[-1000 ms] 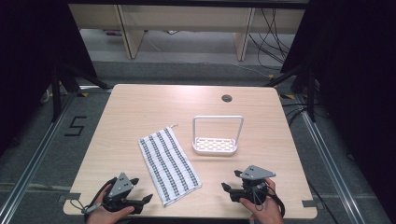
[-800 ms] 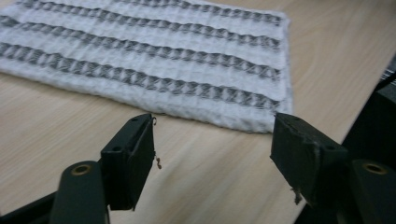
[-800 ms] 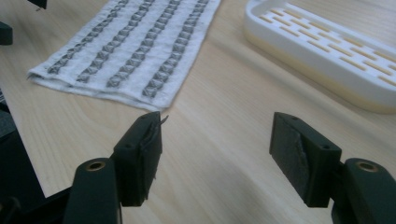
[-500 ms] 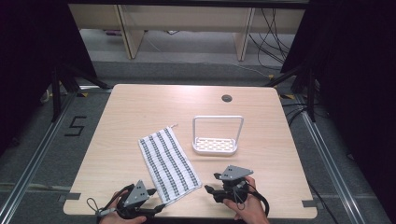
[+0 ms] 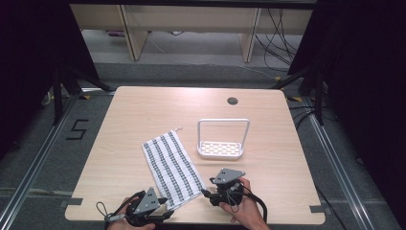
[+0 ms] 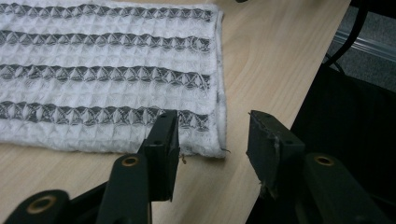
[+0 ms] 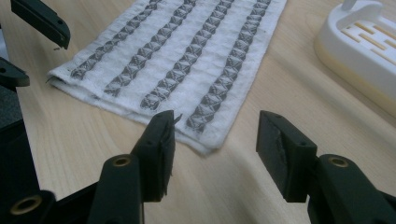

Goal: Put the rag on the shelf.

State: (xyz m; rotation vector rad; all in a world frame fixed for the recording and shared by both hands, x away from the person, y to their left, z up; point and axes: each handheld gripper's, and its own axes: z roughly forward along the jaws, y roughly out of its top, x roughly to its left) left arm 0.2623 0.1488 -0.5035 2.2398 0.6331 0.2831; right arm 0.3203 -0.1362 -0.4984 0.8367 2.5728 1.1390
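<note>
Two near corners of the white waffle-weave towel with dark grey stripes (image 5: 170,168) are addressed, one by each gripper. The left gripper (image 6: 212,140) is held with jaws apart at the corner beside the table's front edge; the right gripper (image 7: 215,149) is likewise spread before the other near corner. A low, level entry is judged best, so that all layers are pinched. Beyond the towel, near it, a white plastic slatted rack with a hoop handle (image 5: 223,148) is seen on the pale wooden table (image 5: 143,108).

You see a waffle-weave cloth towel (image 7: 187,60), rough and matt, on the smooth pale wood-grain counter (image 7: 289,93); beside the towel, a glossy white plastic rack (image 7: 359,46).
</note>
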